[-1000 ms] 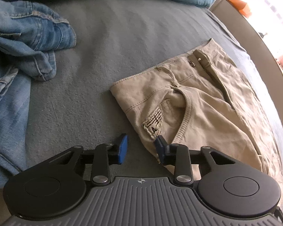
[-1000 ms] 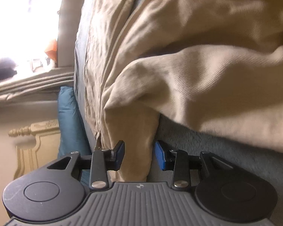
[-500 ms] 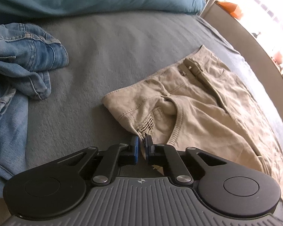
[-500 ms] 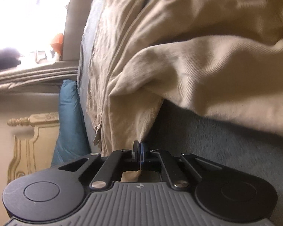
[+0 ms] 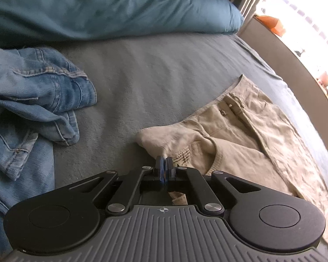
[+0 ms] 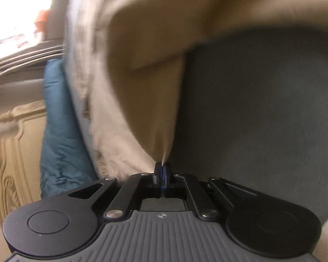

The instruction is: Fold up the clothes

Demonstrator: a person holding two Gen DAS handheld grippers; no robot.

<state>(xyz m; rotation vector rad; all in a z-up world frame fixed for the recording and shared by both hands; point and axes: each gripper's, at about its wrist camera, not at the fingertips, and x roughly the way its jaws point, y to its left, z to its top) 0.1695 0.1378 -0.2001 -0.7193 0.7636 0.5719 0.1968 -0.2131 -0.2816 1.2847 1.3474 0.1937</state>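
no readable text, labels or numbers

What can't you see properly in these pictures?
- Left wrist view: the jeans run off the left edge.
- Left wrist view: the left gripper hides the khaki trousers' pinched corner.
- Right wrist view: motion blur smears the khaki trousers above the right gripper.

Bed (image 5: 159, 69) with grey cover carries everything. Teal pillow (image 5: 98, 6) along far edge. Crumpled blue jeans (image 5: 32, 100) heaped at left edge. Beige trousers (image 5: 262, 135) spread along right edge, waistband toward pillow, near waist corner lifted off cover. Middle of cover between garments bare.
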